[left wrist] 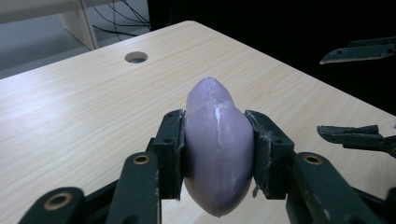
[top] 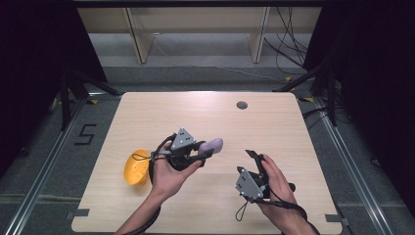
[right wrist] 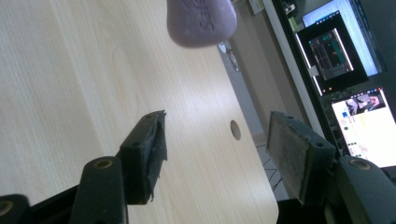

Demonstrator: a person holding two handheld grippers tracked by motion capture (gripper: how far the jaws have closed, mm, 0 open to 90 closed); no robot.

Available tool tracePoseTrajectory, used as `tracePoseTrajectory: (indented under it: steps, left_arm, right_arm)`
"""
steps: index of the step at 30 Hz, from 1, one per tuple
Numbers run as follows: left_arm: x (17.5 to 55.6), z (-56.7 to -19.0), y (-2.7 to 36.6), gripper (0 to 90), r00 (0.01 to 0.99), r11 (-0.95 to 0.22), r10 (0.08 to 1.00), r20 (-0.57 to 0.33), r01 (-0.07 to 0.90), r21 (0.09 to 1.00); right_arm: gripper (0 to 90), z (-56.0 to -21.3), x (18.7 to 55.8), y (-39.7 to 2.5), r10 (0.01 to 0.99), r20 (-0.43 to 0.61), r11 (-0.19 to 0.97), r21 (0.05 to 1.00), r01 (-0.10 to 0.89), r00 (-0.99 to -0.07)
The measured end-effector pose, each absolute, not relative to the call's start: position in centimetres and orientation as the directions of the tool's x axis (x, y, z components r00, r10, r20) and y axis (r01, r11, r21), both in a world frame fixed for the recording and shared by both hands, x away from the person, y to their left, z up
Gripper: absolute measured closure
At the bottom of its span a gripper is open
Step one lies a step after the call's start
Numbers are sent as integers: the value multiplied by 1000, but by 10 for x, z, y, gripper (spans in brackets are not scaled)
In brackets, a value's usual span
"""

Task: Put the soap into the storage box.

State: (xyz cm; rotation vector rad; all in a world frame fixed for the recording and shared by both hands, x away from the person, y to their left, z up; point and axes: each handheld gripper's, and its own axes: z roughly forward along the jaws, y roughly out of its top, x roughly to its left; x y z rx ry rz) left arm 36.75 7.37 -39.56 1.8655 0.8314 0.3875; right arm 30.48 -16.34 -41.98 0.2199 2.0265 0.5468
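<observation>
A purple bar of soap is clamped edge-up between the jaws of my left gripper. In the high view the left gripper holds the purple soap a little above the table's middle, pointing right. My right gripper stands open to the right of it, apart from the soap, jaws spread with nothing between them. From the right gripper the soap hangs at the top, with embossed letters on its face. A yellow bowl sits on the table just left of the left hand.
The light wooden table has a round cable hole near its far edge. Wooden shelf legs and loose cables lie on the floor beyond. Lit computer screens stand off the table's side.
</observation>
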Motion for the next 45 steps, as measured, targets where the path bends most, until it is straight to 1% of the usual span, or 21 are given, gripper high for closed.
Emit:
tracePoseTrajectory:
  steps: [1, 2, 3, 5, 8, 9, 10, 15, 16, 17, 21, 22, 31, 37, 39, 40, 43, 45]
  left_arm:
    - [367, -396, 75, 588, 706, -244, 701, -101, 371, 896]
    - [365, -396, 75, 588, 698, -239, 709, -101, 373, 897]
    - [364, -397, 76, 588, 694, -235, 713, -99, 369, 899]
    - [360, -397, 76, 589, 685, -249, 726, -65, 350, 903]
    - [356, -397, 78, 588, 676, -243, 735, -54, 337, 910]
    - [355, -397, 79, 588, 671, -244, 740, -45, 330, 912]
    - [353, -397, 80, 588, 665, -242, 746, -37, 322, 915]
    - [349, -398, 87, 589, 641, -237, 768, -20, 313, 920]
    - [348, -399, 89, 589, 634, -237, 774, -14, 310, 920]
    - [347, -399, 90, 588, 629, -234, 777, -16, 312, 921]
    - [344, -401, 94, 589, 617, -236, 787, -4, 306, 922]
    - [343, -401, 95, 588, 611, -235, 792, -2, 308, 922]
    - [337, -404, 102, 589, 579, -209, 815, -3, 300, 931]
    - [333, -406, 108, 588, 554, -212, 832, 13, 296, 931]
    - [331, -406, 109, 588, 548, -212, 837, 19, 290, 933]
    - [330, -406, 110, 588, 543, -204, 840, 15, 289, 935]
    - [329, -406, 112, 588, 535, -204, 845, 19, 288, 936]
    - [328, -407, 114, 588, 523, -203, 852, 26, 284, 937]
  right_arm:
    - [386, -421, 304, -164, 395, -772, 875, 481, -50, -498]
    - [386, -421, 305, -166, 378, -780, 881, 468, -65, -499]
    - [386, -422, 304, -166, 400, -768, 874, 485, -45, -501]
    - [386, -423, 304, -168, 402, -765, 874, 484, -37, -503]
    - [386, -425, 304, -171, 412, -761, 871, 491, -30, -501]
    - [386, -424, 305, -172, 399, -768, 875, 482, -42, -501]
    - [387, -425, 304, -173, 419, -757, 867, 498, -27, -502]
    - [388, -426, 305, -176, 426, -753, 865, 501, -16, -501]
    - [388, -425, 306, -176, 415, -758, 870, 493, -26, -503]
    - [388, -426, 305, -177, 433, -747, 864, 504, -5, -504]
    - [389, -426, 307, -178, 419, -762, 870, 493, -23, -494]
    - [390, -427, 306, -178, 435, -753, 863, 506, -11, -493]
    - [391, -428, 307, -181, 446, -750, 861, 509, 4, -489]
    - [391, -429, 307, -182, 458, -738, 854, 521, 13, -495]
    - [391, -429, 308, -183, 453, -740, 855, 518, 8, -497]
    - [390, -429, 310, -183, 436, -755, 866, 500, -2, -490]
    - [391, -429, 310, -183, 437, -754, 865, 502, -2, -490]
    - [391, -430, 308, -183, 462, -734, 851, 525, 17, -497]
